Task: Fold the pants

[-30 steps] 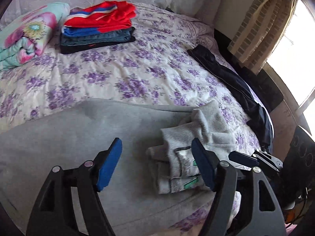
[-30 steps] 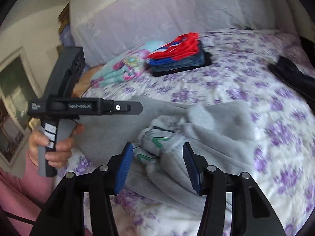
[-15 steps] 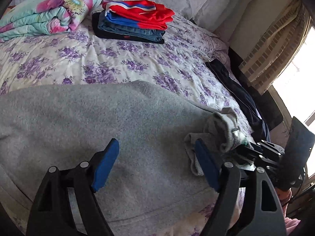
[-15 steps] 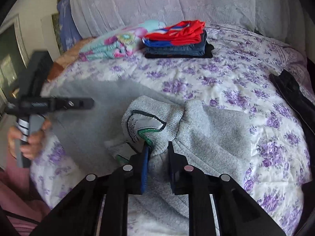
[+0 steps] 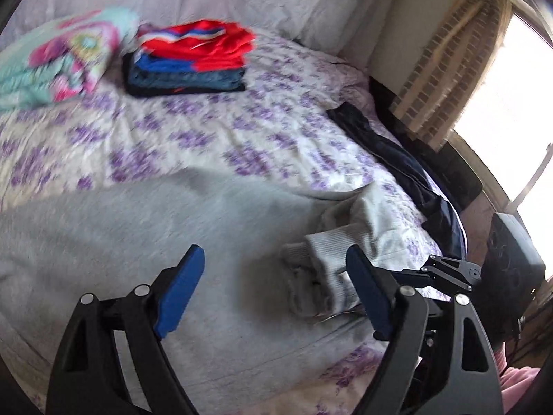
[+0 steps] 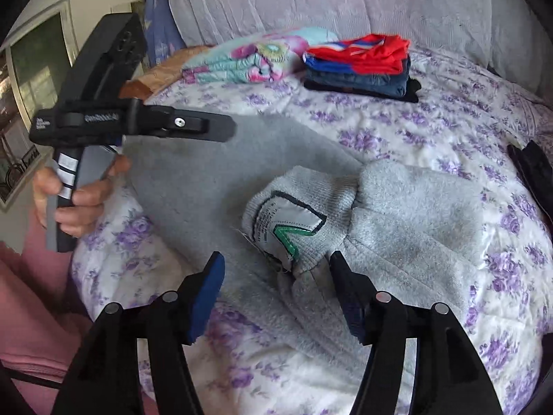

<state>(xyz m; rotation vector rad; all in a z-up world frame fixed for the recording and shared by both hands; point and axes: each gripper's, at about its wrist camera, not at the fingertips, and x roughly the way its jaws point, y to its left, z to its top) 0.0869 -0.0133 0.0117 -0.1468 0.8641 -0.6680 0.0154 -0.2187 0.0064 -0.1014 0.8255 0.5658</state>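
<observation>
Grey sweatpants (image 5: pixel 145 242) lie spread on the flowered bed, their ribbed waistband (image 6: pixel 297 207) bunched and turned out, showing a white and green label (image 6: pixel 287 221). My left gripper (image 5: pixel 273 290) is open and empty, above the flat grey cloth, left of the bunched waistband (image 5: pixel 328 259). My right gripper (image 6: pixel 276 287) is open and empty, just in front of the waistband. The left gripper also shows in the right wrist view (image 6: pixel 221 128), held over the pants' left part.
A stack of folded clothes, red on top (image 5: pixel 193 55), and a folded floral blanket (image 5: pixel 58 58) lie at the bed's far side. A dark garment (image 5: pixel 397 166) lies along the bed's right edge. A curtain and window stand at the right.
My right gripper was shut on the waistband half a second ago; it has opened and let go. My left gripper stays open and its view has swung a little.
</observation>
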